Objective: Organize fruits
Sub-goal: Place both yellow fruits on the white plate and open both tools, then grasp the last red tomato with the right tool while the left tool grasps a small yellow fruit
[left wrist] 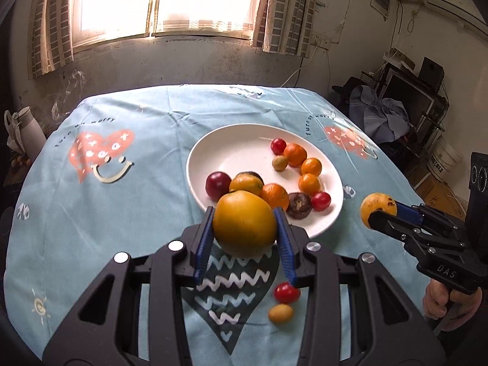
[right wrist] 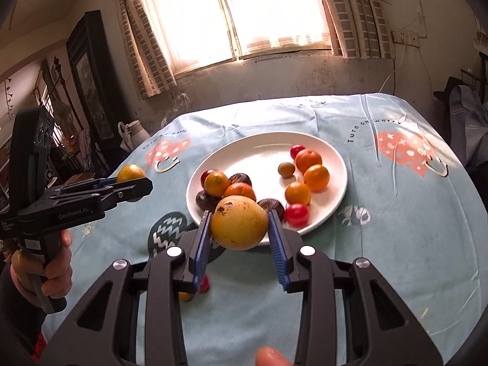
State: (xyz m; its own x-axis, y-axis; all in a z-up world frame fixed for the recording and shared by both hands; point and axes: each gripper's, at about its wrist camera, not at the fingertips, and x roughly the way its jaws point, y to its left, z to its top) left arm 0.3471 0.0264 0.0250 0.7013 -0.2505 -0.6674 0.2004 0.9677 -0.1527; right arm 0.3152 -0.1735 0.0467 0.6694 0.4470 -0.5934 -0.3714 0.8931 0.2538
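Note:
In the left wrist view my left gripper (left wrist: 244, 210) is shut on a large yellow-orange fruit (left wrist: 244, 225), held above the blue tablecloth just in front of the white plate (left wrist: 235, 149). In the right wrist view my right gripper (right wrist: 240, 213) is shut on a yellow fruit with dark spots (right wrist: 239, 225), also lifted near the plate (right wrist: 259, 155). Each gripper shows in the other's view, the right gripper (left wrist: 376, 213) and the left gripper (right wrist: 135, 183), with its fruit. The plate holds several oranges, cherry tomatoes and dark fruits.
A cherry tomato (left wrist: 286, 292) and a small yellow kumquat (left wrist: 280, 313) lie loose on the cloth near me. A white flask (left wrist: 30, 131) stands beyond the table's left edge. Clothes and boxes (left wrist: 384, 113) crowd the right side. A fingertip (right wrist: 268, 358) shows at the bottom.

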